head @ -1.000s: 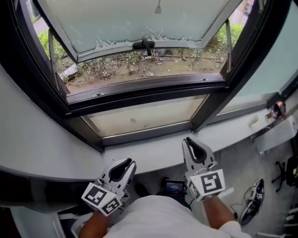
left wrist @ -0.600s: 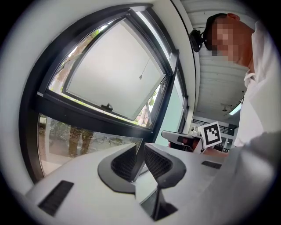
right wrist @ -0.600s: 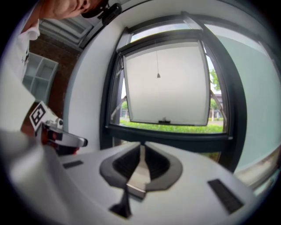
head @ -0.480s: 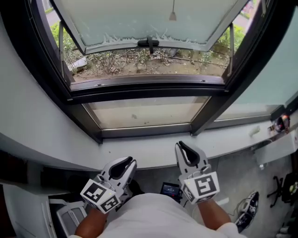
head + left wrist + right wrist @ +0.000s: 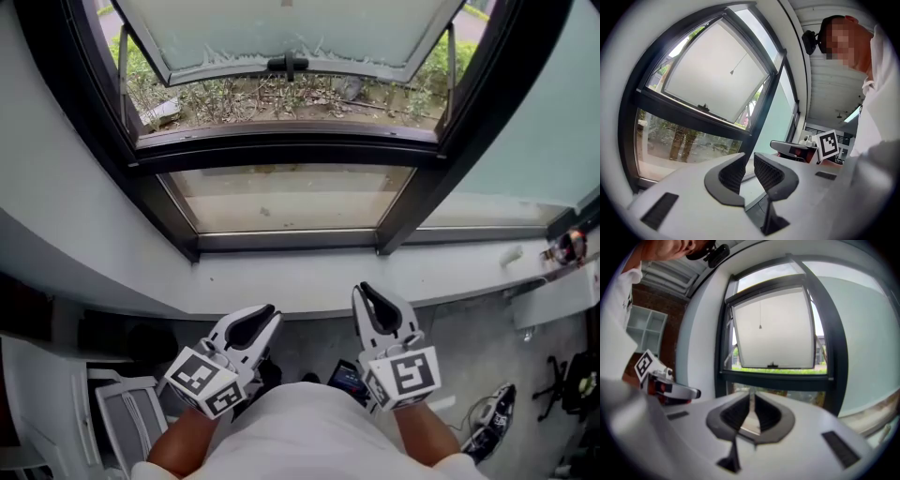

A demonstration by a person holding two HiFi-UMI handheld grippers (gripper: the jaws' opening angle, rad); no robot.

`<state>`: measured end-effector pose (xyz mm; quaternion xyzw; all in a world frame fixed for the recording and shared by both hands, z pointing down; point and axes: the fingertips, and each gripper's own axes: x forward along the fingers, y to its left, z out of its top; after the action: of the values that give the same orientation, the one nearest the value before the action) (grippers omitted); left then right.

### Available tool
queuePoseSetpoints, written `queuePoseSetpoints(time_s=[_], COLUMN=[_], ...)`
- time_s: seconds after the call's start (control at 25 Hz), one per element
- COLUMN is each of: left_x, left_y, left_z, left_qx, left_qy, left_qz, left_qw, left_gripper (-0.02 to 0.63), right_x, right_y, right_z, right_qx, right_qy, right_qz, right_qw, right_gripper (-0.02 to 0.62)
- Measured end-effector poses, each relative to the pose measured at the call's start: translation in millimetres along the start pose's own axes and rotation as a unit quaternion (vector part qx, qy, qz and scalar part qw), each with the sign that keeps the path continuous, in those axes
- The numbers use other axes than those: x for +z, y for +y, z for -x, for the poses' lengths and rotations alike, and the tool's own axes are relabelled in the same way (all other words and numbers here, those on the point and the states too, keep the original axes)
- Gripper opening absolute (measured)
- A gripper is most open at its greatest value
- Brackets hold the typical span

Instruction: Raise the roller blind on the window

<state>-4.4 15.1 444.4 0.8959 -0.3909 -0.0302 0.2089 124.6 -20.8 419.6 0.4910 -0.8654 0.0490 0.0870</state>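
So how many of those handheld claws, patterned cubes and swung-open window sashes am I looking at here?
Handheld grippers: 2 (left gripper, right gripper)
Marker cubes: 2 (left cube, right cube)
Swung-open window sash: 1
Total: 5

The window [image 5: 281, 150] fills the upper frame, its sash [image 5: 281, 28] at top centre. Below it we see the sill [image 5: 281, 281] crossing mid-frame; beneath that, left gripper [image 5: 263, 319] and right gripper [image 5: 367, 296] sit side by side, apart.
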Motion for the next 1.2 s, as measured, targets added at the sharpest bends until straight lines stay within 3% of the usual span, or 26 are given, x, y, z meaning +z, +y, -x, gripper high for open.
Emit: queuePoseSetpoints(time_s=[0.2, 0.44, 0.76, 1.2], left_x=[-23, -30, -36, -22], left_y=[-47, -79, -71, -54], left_z=[-7, 5, 29, 48], left_qx=[-0.001, 0.023, 0.041, 0.018], left_qy=[0.001, -0.015, -0.005, 0.016], left_qz=[-0.003, -0.005, 0.003, -0.006], left_qw=[1.0, 0.9996, 0.9991, 0.9997], left_gripper=[0.075, 0.075, 0.075, 0.075], right_x=[-14, -33, -41, -33], right_y=[-6, -9, -2, 22], right_z=[40, 70, 77, 59], right_qx=[0.018, 0.04, 0.037, 0.013], right_qy=[0.007, 0.02, 0.029, 0.036], right_qz=[0.004, -0.002, -0.017, -0.028], right_qw=[1.0, 0.999, 0.999, 0.999], right_gripper=[0.048, 0.048, 0.048, 0.034])
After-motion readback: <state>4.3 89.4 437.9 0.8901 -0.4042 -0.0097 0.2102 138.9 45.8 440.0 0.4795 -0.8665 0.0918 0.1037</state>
